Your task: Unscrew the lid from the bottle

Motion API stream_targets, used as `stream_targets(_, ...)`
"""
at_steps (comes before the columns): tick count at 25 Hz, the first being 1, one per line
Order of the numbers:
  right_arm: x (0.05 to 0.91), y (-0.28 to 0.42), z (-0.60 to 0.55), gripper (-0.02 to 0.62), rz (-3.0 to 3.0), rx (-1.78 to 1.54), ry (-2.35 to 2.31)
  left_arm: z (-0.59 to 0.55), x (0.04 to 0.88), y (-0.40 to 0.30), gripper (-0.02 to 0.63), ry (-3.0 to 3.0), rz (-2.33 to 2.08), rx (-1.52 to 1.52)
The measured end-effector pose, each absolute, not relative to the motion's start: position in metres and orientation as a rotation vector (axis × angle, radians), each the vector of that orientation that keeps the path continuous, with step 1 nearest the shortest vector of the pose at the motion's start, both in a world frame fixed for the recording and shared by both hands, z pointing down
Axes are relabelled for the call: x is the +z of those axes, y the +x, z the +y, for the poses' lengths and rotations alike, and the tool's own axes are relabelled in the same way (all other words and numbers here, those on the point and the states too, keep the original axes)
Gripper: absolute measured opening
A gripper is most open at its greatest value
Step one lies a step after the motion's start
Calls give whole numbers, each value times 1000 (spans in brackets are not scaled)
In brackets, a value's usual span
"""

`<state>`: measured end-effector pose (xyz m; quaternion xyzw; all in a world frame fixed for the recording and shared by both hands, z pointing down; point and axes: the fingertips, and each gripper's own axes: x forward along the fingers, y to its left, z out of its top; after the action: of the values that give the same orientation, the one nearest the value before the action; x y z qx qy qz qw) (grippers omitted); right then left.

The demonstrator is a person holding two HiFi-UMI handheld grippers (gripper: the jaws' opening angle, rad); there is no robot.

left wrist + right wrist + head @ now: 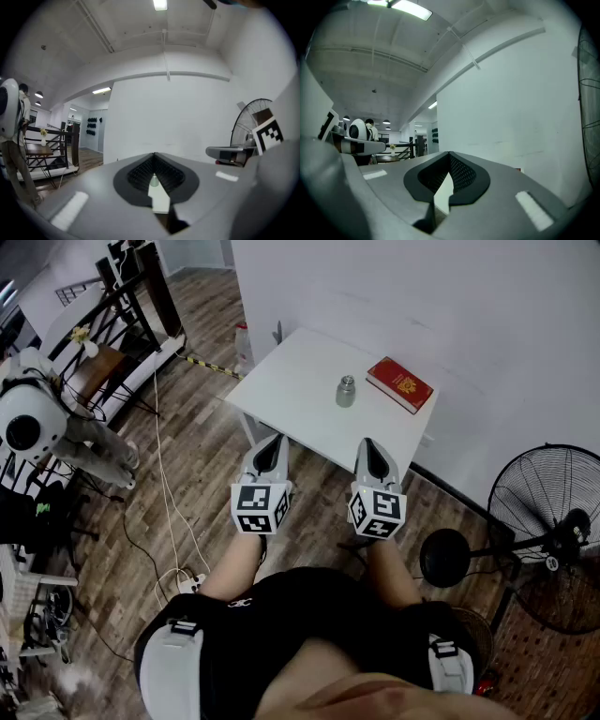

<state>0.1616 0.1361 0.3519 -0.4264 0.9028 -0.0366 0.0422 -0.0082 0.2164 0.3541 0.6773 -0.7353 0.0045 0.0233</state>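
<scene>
Both grippers shut and empty, short of the table with the bottle.

Nearest, above the person's lap: left gripper (273, 442) and right gripper (373, 449), side by side and level, jaws of each pressed together with nothing pinched, tips right at the near edge of the white table (295, 404). Farther, mid-table: small metallic bottle (346, 393), upright, lid (347, 381) on top, well apart from both grippers and untouched. Just right of it and slightly farther: red book (400, 384), flat, near the table's far right corner. On the wood floor, left: loose cables (169, 512) and a white robot (30, 418); right: a standing fan (548, 531). Farthest: plain white wall.
</scene>
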Motion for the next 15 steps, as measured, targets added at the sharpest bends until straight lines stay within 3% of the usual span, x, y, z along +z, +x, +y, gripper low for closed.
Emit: stream_targets(15,353,146,147,3,2760,-132,-1288,221,360,-15,54,2126,-2229,2)
